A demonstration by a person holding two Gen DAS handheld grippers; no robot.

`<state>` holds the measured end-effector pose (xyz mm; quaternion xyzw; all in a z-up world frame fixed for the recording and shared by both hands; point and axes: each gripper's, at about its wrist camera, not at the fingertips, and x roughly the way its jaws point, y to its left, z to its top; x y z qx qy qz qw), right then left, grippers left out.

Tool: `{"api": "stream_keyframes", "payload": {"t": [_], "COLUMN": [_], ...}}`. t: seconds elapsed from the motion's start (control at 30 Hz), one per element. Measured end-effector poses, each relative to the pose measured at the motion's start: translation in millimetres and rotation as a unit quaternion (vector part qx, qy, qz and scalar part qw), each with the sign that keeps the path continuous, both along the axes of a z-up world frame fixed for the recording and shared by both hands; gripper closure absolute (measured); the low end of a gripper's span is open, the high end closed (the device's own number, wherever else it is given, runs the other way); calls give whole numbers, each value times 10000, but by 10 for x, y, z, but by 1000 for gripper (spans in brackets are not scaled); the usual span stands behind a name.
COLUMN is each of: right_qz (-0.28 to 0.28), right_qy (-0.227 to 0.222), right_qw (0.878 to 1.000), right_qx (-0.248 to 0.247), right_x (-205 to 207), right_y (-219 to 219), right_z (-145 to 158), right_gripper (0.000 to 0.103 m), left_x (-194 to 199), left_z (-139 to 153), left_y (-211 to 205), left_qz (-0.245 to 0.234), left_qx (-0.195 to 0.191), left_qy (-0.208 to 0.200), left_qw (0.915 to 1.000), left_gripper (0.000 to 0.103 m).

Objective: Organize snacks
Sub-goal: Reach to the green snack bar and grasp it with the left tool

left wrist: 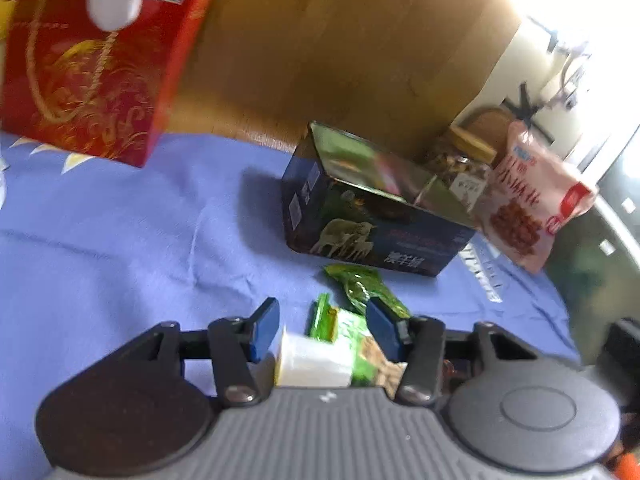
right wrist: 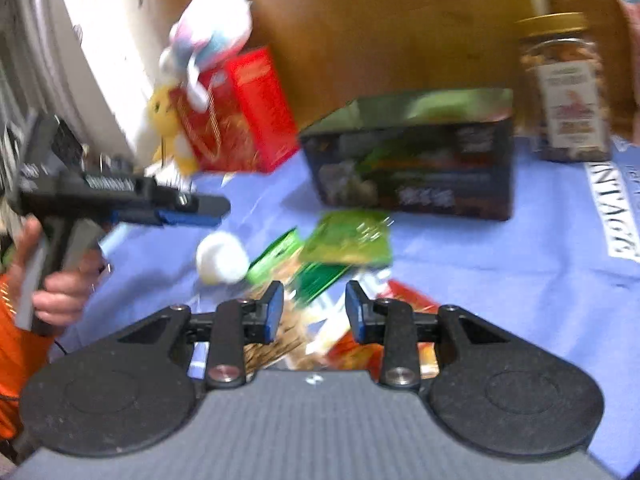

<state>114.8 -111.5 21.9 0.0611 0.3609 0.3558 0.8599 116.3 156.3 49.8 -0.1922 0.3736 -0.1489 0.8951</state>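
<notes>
Item: white cup (left wrist: 310, 362), low centre of frame, lying between my left gripper (left wrist: 324, 330) jaws, which stood open. I judged it light, thin-walled, crushable; grip across its sides. Right gripper (right wrist: 314, 308) also open over crinkly green packets (right wrist: 348, 236). Beyond: stiff dark box (left wrist: 372, 208) on the desk (left wrist: 120, 232).

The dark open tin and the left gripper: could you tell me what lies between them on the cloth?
In the left wrist view, green snack packets lie between the dark tin and the open left gripper, with a white cup nearest its fingers.
</notes>
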Motion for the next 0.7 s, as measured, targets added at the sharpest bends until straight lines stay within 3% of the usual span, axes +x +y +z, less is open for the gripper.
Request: {"api": "stream_keyframes", "payload": {"t": [0.17,0.33,0.43,0.57,0.7], "right_qz": [351,571,215,-367,-458], "right_qy": [284,118,-235,-169,-284], "right_qw": [9989,9983,9994,9986,9983], "right_qx": [82,33,104,343,210], "right_x": [-261,-618,-761,-839,-675], "right_y": [161,201,0,-353,-267], "right_z": [-126,-87,44,75,93], "right_gripper": [65,61,61,60,60], "left_x": [-510,-727,-775,-746,-644], "left_z": [-107,-328,-341,-282,-168], "left_y": [101,66,129,58,-86], "left_qz": [-85,-179,-101,-353,-332], "left_qx": [-291,-375,-348,-564,-369], "left_qy": [74,357,348,298,87], "left_qw": [9995,9985,9987,9973,9987], "left_gripper": [53,47,47,47,48]}}
